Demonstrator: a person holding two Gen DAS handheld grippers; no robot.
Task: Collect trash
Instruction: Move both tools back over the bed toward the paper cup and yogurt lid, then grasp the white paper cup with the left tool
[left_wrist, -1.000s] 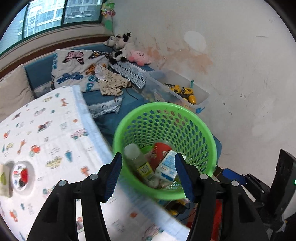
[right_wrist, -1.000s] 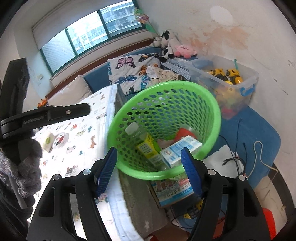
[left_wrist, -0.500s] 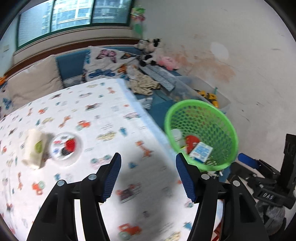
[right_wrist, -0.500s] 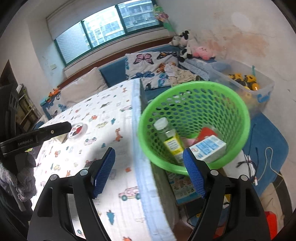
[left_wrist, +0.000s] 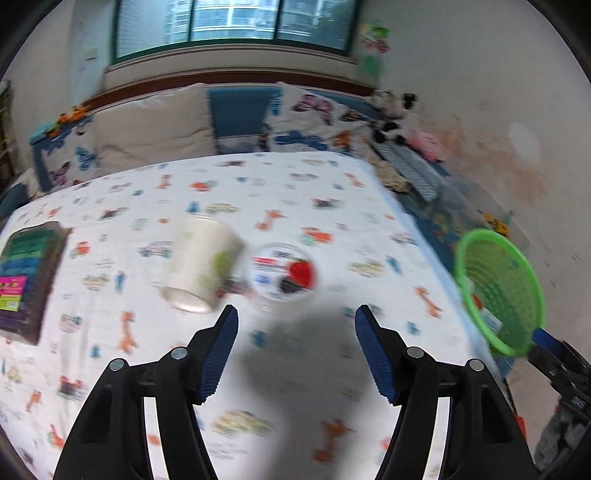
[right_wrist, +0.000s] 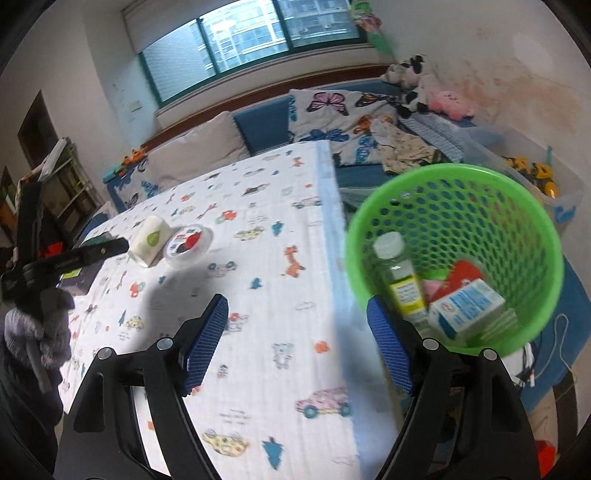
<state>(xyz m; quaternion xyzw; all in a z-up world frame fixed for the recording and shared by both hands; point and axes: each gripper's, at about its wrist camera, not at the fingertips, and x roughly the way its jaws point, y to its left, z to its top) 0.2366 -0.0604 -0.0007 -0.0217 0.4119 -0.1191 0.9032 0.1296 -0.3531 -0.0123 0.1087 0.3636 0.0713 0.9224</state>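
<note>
Step in hand judged as reach for next piece of trash, after deposits already in green basket (right_wrist: 454, 258). Left gripper (left_wrist: 295, 347) aimed down at patterned tablecloth (left_wrist: 332, 206), jaws opening, nothing between them. Right gripper (right_wrist: 297, 343) likewise opening and empty, hung over table edge just beside basket.

Remaining trash on table: white cup (left_wrist: 201, 269) lying on its side, touching or nearly touching round clear-lidded tub (left_wrist: 282, 273). Both just ahead of left fingertips, tub nearer the centre line. Same pair seen well apart from right gripper in right wrist view, cup (right_wrist: 149, 240), tub (right_wrist: 188, 245).

In basket: small bottle (right_wrist: 399, 277), blue-and-white carton (right_wrist: 467, 314), something red behind. Dark book (left_wrist: 26, 280) at far left, probably not trash.

Next move judged: advance left gripper, straddle tub or cup, close, carry to basket. Left view blurred; exact contact between cup and tub not resolved.
</note>
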